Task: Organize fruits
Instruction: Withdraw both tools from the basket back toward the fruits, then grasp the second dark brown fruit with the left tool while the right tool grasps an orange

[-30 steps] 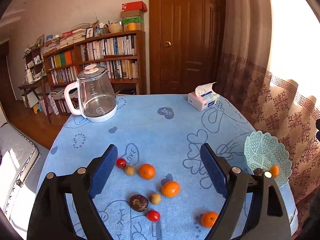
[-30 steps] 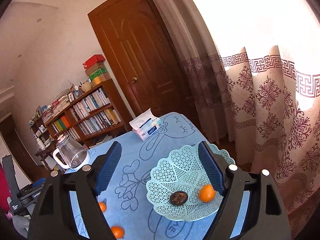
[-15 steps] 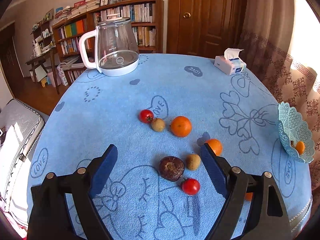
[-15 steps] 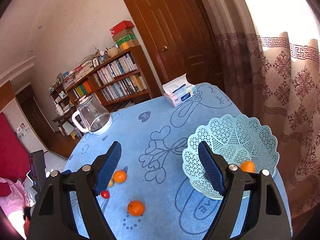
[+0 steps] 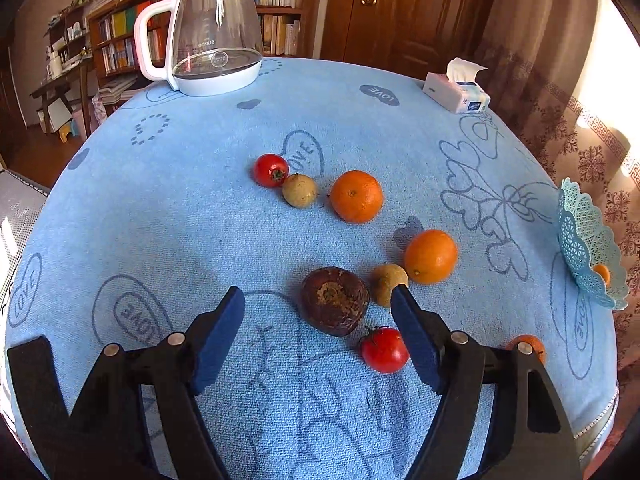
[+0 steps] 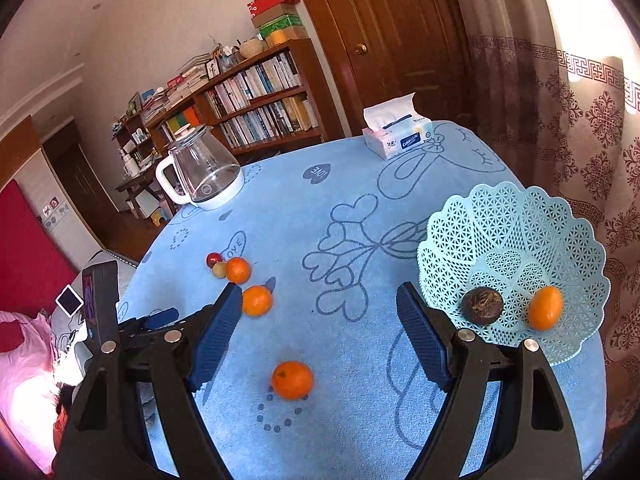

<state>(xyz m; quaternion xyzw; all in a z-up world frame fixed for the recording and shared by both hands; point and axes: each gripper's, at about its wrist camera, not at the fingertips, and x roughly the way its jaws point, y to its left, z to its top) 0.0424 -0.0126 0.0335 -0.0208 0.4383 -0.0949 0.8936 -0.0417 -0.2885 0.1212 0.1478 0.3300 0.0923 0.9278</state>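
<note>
The lace basket (image 6: pixel 516 248) is holding a dark fruit (image 6: pixel 482 306) and an orange (image 6: pixel 545 307), fully visible only from the right; both tongs (image 5: pixel 318 336) (image 6: pixel 320 332) are spread, the left narrowing, pinching nothing.

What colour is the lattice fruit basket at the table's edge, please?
The basket is pale turquoise with an openwork lattice pattern; the right wrist view shows it best.

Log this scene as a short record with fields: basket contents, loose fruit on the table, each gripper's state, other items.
basket contents: basket holds a dark fruit and an orange
loose fruit: three oranges, two tomatoes, two small tan fruits, one dark brown fruit
left gripper: open, jaws just closing, nothing gripped
right gripper: open, empty
other items: kettle, tissue pack
</note>
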